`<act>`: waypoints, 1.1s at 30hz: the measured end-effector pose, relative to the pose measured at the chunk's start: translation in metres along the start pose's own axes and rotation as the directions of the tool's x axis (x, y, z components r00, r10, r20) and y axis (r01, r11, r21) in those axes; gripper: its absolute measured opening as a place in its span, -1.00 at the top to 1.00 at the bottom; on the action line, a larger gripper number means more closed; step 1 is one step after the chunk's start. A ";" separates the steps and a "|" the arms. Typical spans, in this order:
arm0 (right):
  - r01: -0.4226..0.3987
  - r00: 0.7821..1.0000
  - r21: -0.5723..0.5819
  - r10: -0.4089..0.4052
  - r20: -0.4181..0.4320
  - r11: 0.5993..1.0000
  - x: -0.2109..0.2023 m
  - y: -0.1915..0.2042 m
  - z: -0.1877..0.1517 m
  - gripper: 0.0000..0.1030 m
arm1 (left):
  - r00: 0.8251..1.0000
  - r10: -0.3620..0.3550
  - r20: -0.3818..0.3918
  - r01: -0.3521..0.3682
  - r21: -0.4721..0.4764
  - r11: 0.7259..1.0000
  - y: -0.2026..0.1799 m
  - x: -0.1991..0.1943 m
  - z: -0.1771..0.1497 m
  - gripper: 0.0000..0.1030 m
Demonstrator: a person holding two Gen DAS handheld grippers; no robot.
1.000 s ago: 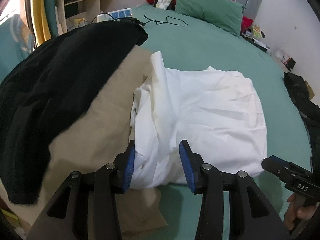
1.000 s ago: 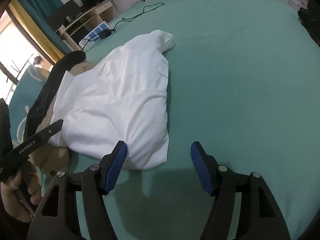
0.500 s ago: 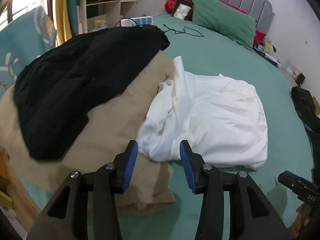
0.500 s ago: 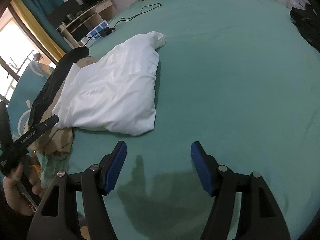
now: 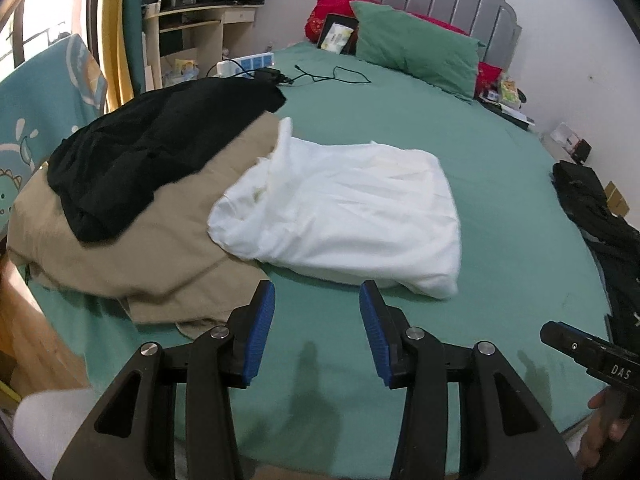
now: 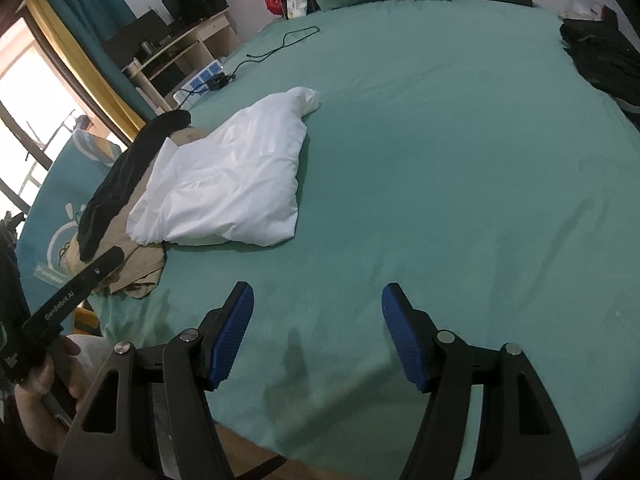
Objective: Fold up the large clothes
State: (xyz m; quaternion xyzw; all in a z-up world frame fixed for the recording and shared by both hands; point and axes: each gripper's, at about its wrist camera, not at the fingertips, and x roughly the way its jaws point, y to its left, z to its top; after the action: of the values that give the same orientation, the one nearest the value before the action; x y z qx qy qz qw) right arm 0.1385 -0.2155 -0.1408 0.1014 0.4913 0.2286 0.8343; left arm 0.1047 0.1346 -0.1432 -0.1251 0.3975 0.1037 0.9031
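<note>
A folded white garment (image 5: 352, 216) lies on the green bed sheet (image 5: 400, 120), its left edge resting on a beige garment (image 5: 132, 252). A black garment (image 5: 152, 144) lies on top of the beige one. The white garment also shows in the right wrist view (image 6: 232, 184), left of centre. My left gripper (image 5: 316, 332) is open and empty, held back near the bed's front edge, apart from the white garment. My right gripper (image 6: 316, 340) is open and empty over bare sheet (image 6: 460, 140) near the front edge.
A green pillow (image 5: 416, 52) and red cushions (image 5: 324, 20) lie at the headboard. A black cable (image 5: 332, 76) and a power strip (image 5: 244, 65) lie at the far left of the bed. A dark garment (image 5: 596, 216) lies at the right edge. A desk (image 5: 192, 36) stands beyond the bed.
Both grippers have drawn back from the white garment toward the bed's front edge. The left gripper, which straddled the garment's near edge, is now clear of it. The garment lies still.
</note>
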 end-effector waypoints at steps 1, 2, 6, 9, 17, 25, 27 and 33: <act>0.000 1.000 0.001 0.000 0.004 1.000 -0.004 -0.001 -0.002 -0.29 | 1.000 -0.009 0.002 0.009 0.001 1.000 -0.004 -0.004 -0.002 0.09; 0.001 1.000 0.002 -0.001 0.010 1.000 -0.009 -0.004 -0.003 -0.29 | 1.000 -0.020 0.000 0.020 -0.001 1.000 -0.008 -0.006 -0.002 0.09; 0.018 1.000 0.007 -0.018 0.024 1.000 -0.027 -0.016 -0.010 -0.29 | 0.997 -0.072 -0.004 0.072 -0.051 0.996 -0.017 -0.017 0.000 0.08; 0.034 0.999 0.013 -0.035 0.041 0.999 -0.043 -0.026 -0.015 -0.33 | 0.996 -0.086 0.023 0.087 -0.045 0.995 -0.028 -0.031 0.003 0.02; 0.081 0.993 0.025 -0.083 0.087 0.996 -0.084 -0.045 -0.020 -0.44 | 0.990 -0.130 0.061 0.133 -0.042 0.990 -0.049 -0.060 0.012 0.01; 0.124 0.981 0.030 -0.127 0.144 0.992 -0.127 -0.057 -0.023 -0.45 | 0.980 -0.173 0.098 0.175 -0.007 0.985 -0.068 -0.088 0.019 0.00; 0.129 0.978 0.034 -0.133 0.160 0.991 -0.137 -0.058 -0.023 -0.45 | 0.978 -0.179 0.109 0.179 0.008 0.984 -0.073 -0.095 0.021 0.00; 0.161 0.959 0.032 -0.164 0.230 0.986 -0.172 -0.057 -0.020 -0.46 | 0.968 -0.190 0.166 0.184 0.055 0.981 -0.083 -0.121 0.029 0.00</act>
State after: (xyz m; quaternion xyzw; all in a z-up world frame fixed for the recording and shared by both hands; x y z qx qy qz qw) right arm 0.0662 -0.3491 -0.0401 0.0920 0.3985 0.1429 0.9013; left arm 0.0685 0.0541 -0.0220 -0.1351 0.3072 0.0205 0.9418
